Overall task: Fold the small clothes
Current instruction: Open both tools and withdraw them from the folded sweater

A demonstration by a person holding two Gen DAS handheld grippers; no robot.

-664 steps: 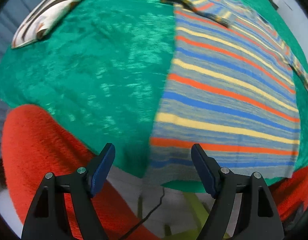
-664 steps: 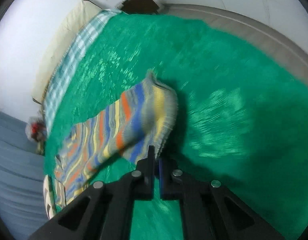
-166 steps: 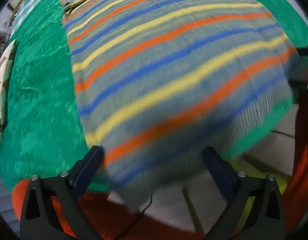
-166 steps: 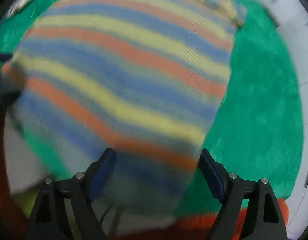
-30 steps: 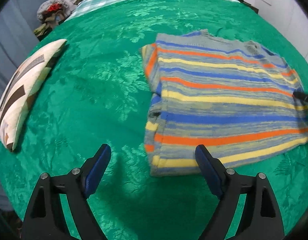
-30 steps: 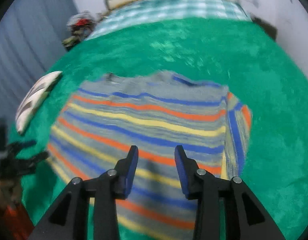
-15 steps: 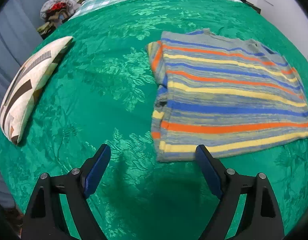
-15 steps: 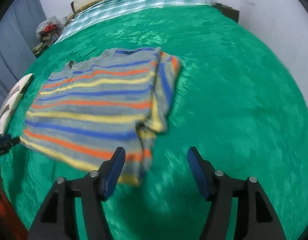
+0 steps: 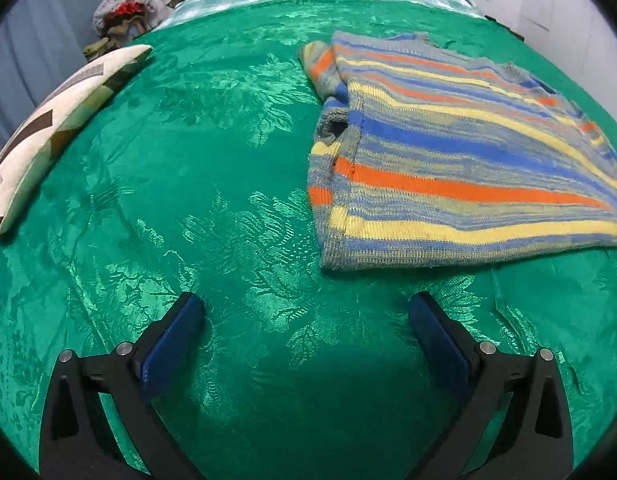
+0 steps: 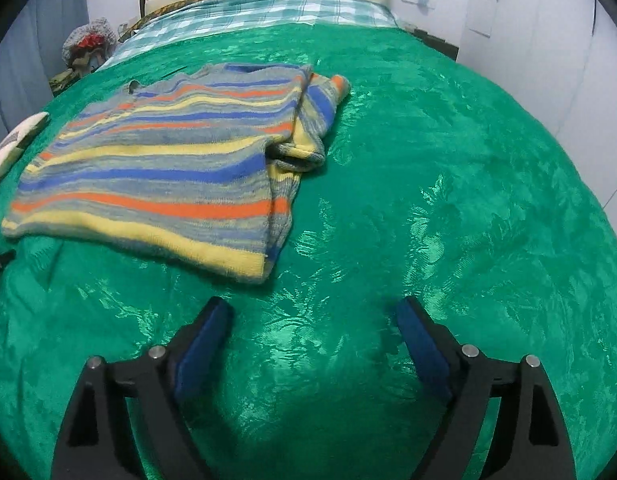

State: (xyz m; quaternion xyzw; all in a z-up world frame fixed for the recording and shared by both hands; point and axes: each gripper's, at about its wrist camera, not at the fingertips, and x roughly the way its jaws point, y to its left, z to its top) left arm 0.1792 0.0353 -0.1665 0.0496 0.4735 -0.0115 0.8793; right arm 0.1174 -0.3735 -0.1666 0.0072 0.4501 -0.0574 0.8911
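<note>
Sweater lay folded on the bedspread, ahead-right of the left gripper and ahead-left of the right gripper. Both grippers hung spread apart, empty. Soft, limp knit, likely light; best pinched at near hem corners.

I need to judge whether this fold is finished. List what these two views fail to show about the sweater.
- Right edge of the striped sweater: cut off by the left wrist view's frame.
- Its folded-under layers and sleeves: hidden beneath the top layer in both views; only cuffs poke out at the sides.
- Its back edge near the neckline: too foreshortened in either view to tell if it lies flat.
- Left claw and right claw: both open, holding nothing.
</note>
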